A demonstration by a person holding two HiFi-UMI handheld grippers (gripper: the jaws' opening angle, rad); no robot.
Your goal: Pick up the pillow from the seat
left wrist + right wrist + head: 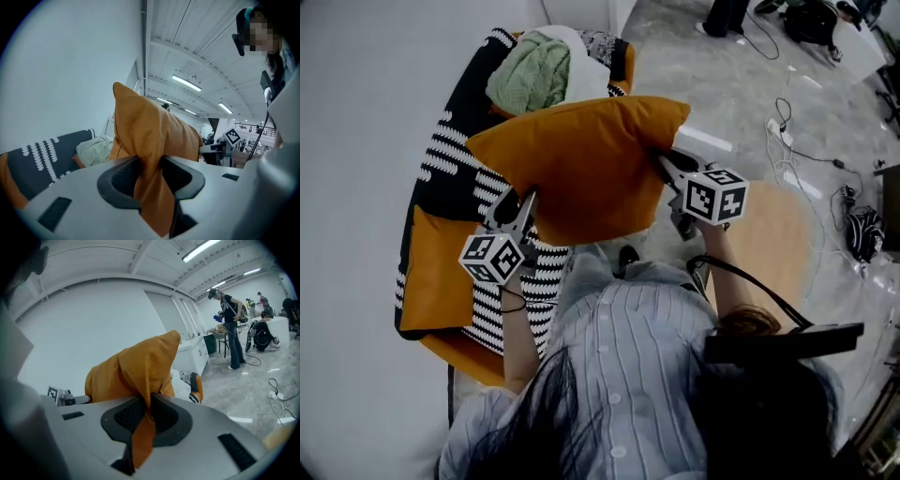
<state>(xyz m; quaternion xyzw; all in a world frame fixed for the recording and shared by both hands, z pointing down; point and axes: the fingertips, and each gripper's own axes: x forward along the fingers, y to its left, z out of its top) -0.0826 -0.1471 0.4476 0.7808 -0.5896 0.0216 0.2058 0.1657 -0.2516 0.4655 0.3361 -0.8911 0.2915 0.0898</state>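
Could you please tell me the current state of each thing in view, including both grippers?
pillow: lifted off the seat, pinched at both ends.
left gripper: shut on the pillow's fabric.
right gripper: shut on the pillow's fabric.
seat: draped with a black-and-white throw, not bearing the pillow.
green blanket: crumpled, lying at the seat's far end.

The pillow (pixel 581 164) hangs above the seat (pixel 431 281), between left gripper (pixel 523 202) and right gripper (pixel 666 167).

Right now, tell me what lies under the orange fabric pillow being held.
Below the orange fabric pillow shows a black-and-white patterned throw over an orange seat; the patch straight beneath is covered.
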